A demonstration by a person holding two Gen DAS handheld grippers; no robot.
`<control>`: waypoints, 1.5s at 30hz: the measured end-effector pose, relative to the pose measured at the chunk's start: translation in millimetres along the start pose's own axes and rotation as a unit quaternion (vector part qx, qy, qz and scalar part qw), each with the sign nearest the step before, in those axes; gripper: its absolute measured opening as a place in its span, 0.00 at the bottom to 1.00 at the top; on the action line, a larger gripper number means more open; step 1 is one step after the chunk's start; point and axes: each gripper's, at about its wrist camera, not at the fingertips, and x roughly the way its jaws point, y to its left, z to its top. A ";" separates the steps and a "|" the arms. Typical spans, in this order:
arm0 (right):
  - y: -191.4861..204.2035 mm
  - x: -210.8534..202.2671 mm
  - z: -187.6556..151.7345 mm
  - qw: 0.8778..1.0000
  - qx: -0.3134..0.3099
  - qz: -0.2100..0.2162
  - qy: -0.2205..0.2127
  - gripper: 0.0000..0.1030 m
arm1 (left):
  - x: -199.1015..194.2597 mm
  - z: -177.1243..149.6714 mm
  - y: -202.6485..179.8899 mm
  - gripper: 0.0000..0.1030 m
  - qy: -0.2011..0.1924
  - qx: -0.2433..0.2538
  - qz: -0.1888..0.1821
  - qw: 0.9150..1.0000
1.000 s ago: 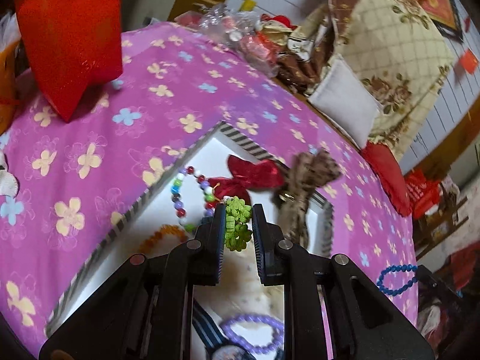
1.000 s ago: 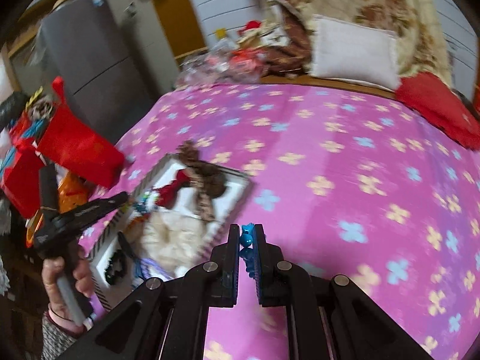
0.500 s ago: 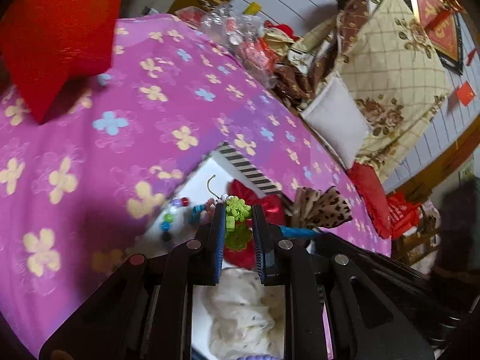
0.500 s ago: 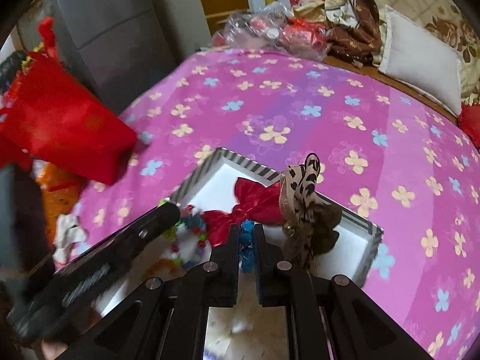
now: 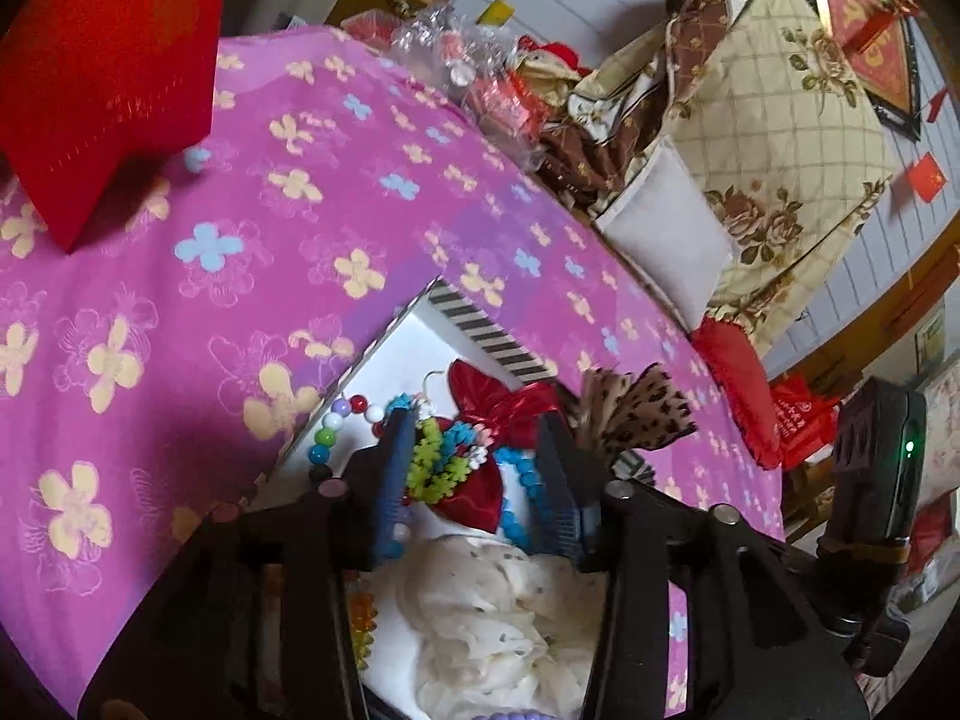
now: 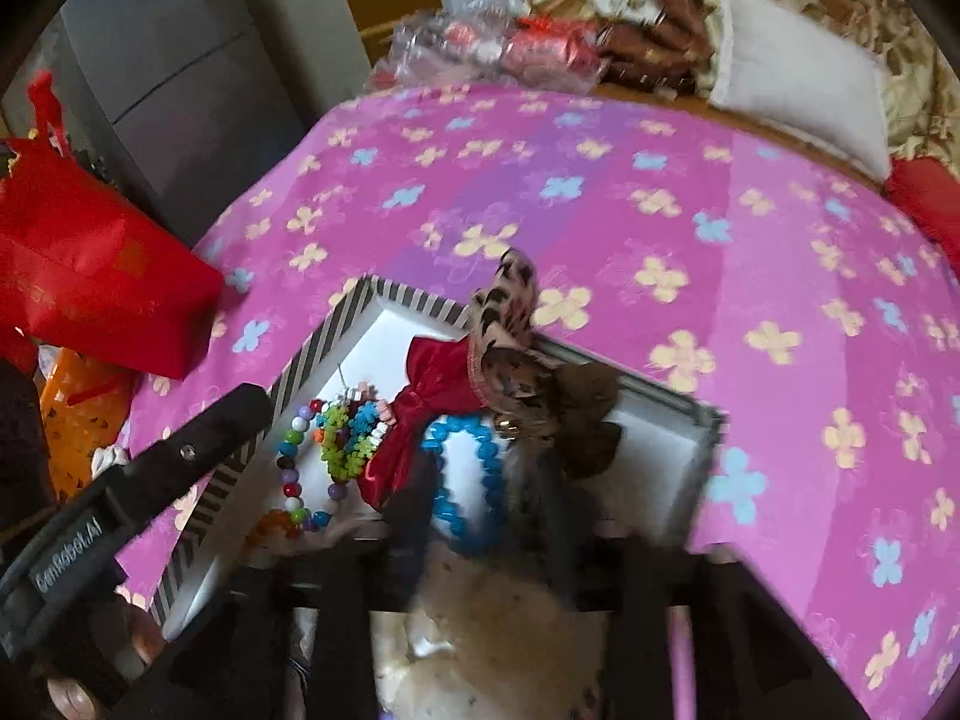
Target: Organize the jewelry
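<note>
A striped-rim box (image 5: 480, 330) (image 6: 336, 330) with a white floor sits on the pink flowered bedspread. My left gripper (image 5: 477, 480) hangs over it with its jaws opening. A green bead piece (image 5: 432, 462) (image 6: 342, 444) lies in the box beside the left finger, and no pad presses on it. My right gripper (image 6: 483, 498), blurred, is also over the box with its jaws opening. A blue bead bracelet (image 6: 468, 480) (image 5: 522, 492) lies loose between them on the box floor.
In the box are a multicolour bead bracelet (image 5: 336, 426) (image 6: 294, 468), a red bow (image 5: 504, 408) (image 6: 438, 384), a leopard-print bow (image 5: 636, 414) (image 6: 510, 324) and a white scrunchie (image 5: 492, 612). A red bag (image 5: 102, 78) (image 6: 90, 264) stands at the bed's left edge. Pillows (image 6: 798, 90) and clutter line the far side.
Both grippers' jaws have spread apart. The green bead piece and the blue bracelet, gripped before, now lie in the box. The right gripper came from over the bedspread to over the box.
</note>
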 end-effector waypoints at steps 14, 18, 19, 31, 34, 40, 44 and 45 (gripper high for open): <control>-49.4 -70.1 -110.3 0.999 -0.013 -0.039 -0.013 0.44 | -45.2 -6.4 -10.7 0.44 -0.097 0.050 0.159 0.981; -63.7 -87.1 -141.3 0.998 -0.008 -0.054 -0.014 0.44 | -61.7 -14.1 -17.7 0.48 -0.138 0.070 0.206 0.966; -66.4 -91.8 -148.0 0.998 -0.007 -0.058 -0.014 0.44 | -66.6 -17.9 -22.0 0.50 -0.152 0.079 0.218 0.961; -91.7 -171.5 -210.3 0.994 0.002 -0.101 -0.047 0.45 | -158.1 -100.3 -69.2 0.90 -0.235 0.070 0.226 0.943; -95.6 -183.9 -220.2 0.993 0.012 -0.100 -0.053 0.45 | -182.7 -131.0 -82.6 0.90 -0.230 0.075 0.229 0.943; -94.5 -205.8 -240.6 0.993 0.023 -0.094 -0.071 0.45 | -208.0 -175.7 -124.3 0.90 -0.204 0.127 0.245 0.939; -91.0 -220.2 -253.1 0.992 0.018 -0.096 -0.084 0.45 | -214.1 -198.8 -146.7 0.90 -0.195 0.159 0.249 0.935; -90.9 -224.5 -255.7 0.991 0.015 -0.099 -0.089 0.45 | -214.2 -203.9 -151.4 0.90 -0.196 0.165 0.259 0.931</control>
